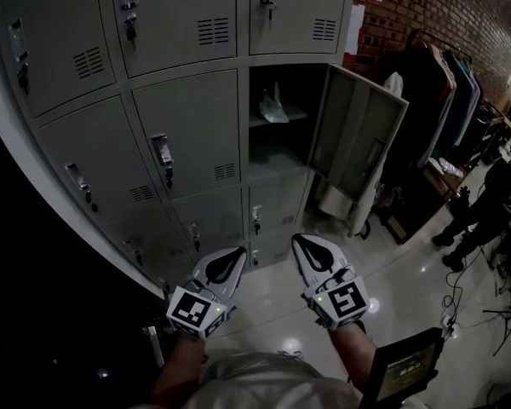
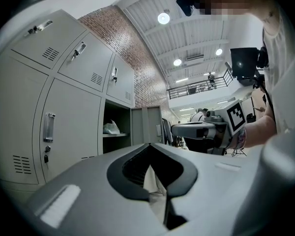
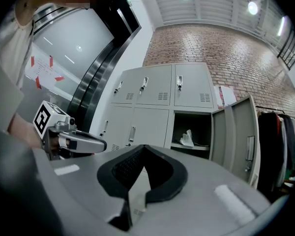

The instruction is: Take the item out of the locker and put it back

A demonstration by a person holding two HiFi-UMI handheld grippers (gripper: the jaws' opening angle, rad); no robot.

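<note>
Grey lockers (image 1: pixel 187 135), door (image 1: pixel 358 135) open, bag (image 1: pixel 272 109) inside, left tool (image 1: pixel 238 250) and right tool (image 1: pixel 300 239) closed, empty

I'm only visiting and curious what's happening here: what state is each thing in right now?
Locker door: open, swung out to the right.
White bag: resting on the shelf inside.
Other locker doors: shut.
Left gripper: fingers closed, empty.
Right gripper: fingers closed, empty.
Coats: hanging up.
</note>
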